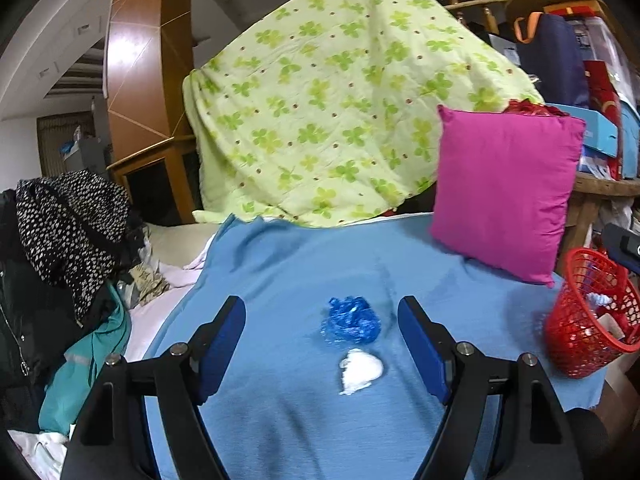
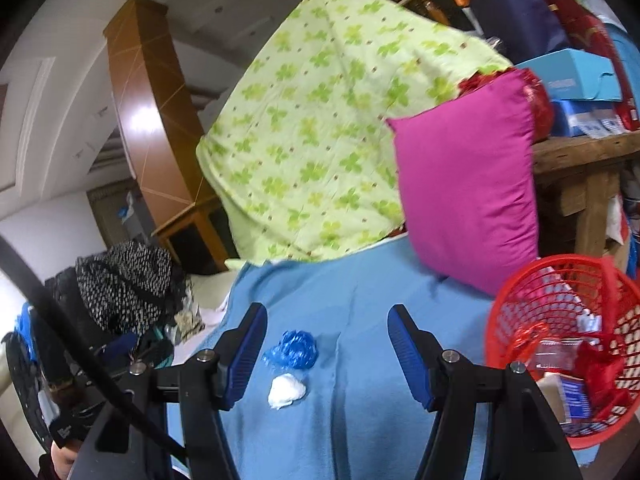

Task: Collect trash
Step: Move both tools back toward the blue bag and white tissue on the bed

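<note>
Two pieces left on the blue blanket (image 1: 280, 400): blue plastic wad (image 1: 351, 320), white tissue ball (image 1: 361, 370). Your left gripper (image 1: 322, 312) and right gripper (image 2: 327, 320) hang spread, empty. Next: close on one, drop it in the red basket (image 2: 520, 292).

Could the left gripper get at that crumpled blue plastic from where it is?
Probably yes. The left gripper is open, and the blue plastic wad lies between its fingers on the blue blanket, nothing covering it. The white tissue wad sits just nearer.
</note>
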A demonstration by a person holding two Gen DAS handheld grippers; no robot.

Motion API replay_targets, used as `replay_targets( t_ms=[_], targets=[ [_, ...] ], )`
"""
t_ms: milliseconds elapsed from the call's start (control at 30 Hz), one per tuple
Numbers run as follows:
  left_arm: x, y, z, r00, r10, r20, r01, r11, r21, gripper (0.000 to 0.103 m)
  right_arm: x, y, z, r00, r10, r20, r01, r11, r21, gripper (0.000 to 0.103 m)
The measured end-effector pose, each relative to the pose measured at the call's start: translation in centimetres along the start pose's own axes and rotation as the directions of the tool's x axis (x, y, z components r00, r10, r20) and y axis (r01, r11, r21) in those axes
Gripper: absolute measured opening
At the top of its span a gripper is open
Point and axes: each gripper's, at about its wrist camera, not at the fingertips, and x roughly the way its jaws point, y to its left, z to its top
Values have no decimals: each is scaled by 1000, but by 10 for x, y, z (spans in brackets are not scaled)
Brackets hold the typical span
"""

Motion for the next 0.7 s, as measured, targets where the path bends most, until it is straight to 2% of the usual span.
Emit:
replay_targets(
  t_ms=[167, 333, 467, 700],
  targets=[
    [17, 22, -9, 999, 27, -22, -28, 999, -29, 79, 35, 12, -11, 998, 19, -62, -21, 999, -29, 67],
    [49, 52, -27, 994, 61, -89, -68, 995, -78, 79, 76, 20, -27, 990, 36, -139, -43, 998, -50, 67],
    [79, 76, -48, 982, 77, -174, -103, 985, -142, 79, 111, 19, -41, 978, 41, -204, -51, 998, -48, 67],
    [119, 89, -83, 956, 101, -274, -149, 976, -160, 79, 174, 21, -63, 944, 49, -325, -76, 995, -72, 67]
  ],
)
